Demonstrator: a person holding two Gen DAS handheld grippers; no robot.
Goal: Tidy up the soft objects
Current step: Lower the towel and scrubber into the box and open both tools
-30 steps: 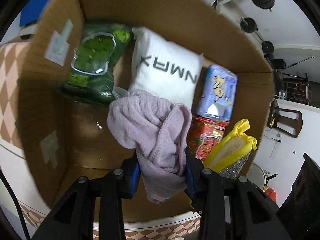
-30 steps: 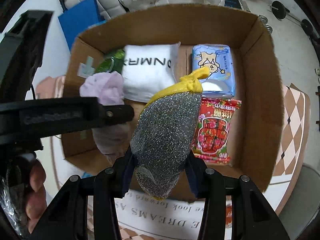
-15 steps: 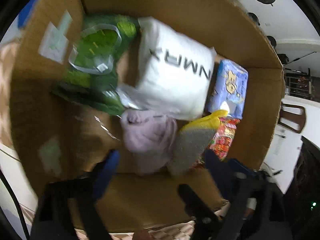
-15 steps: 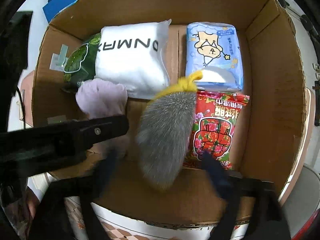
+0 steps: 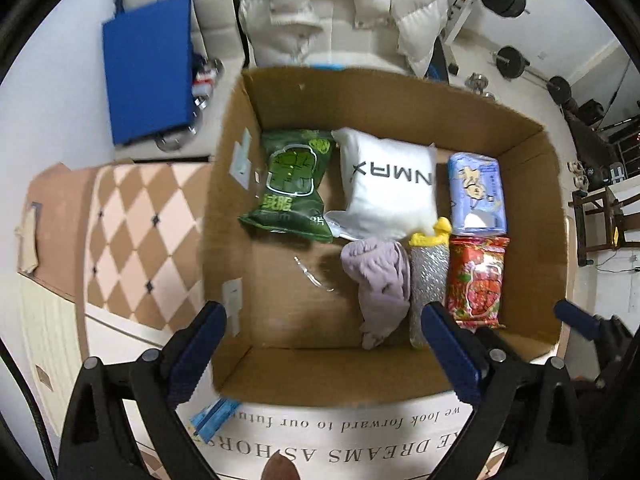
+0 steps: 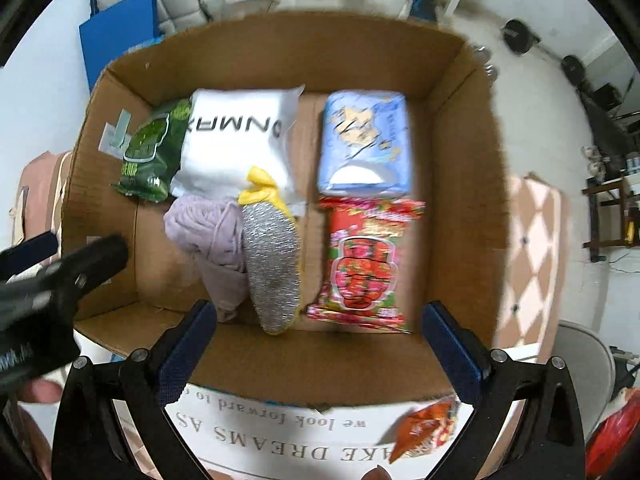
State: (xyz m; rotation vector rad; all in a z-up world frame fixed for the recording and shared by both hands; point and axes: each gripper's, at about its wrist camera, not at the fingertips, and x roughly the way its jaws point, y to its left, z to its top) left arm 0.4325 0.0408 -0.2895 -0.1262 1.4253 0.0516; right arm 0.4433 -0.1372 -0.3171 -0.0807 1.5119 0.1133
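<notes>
Both items have been let go inside the cardboard box [image 5: 552,240]: the left gripper [image 5: 324,344] is opening with nothing between its fingers, and the right gripper [image 6: 320,344] is spread wide and empty. Both should be lifted straight up so nothing snags. The lilac cloth [image 5: 380,280] and the glittery scrubber [image 5: 428,276] lie side by side, touching, near the box's front wall; the scrubber's long axis runs front to back, yellow end toward the white pillow [image 5: 390,188].

Both the left gripper [image 5: 324,344] and the right gripper [image 6: 316,344] are now gaping empty; the lilac cloth [image 5: 378,280] and glittery sponge [image 6: 272,264] are lying side by side on the cardboard box [image 5: 400,100] floor, towards its near wall.
</notes>
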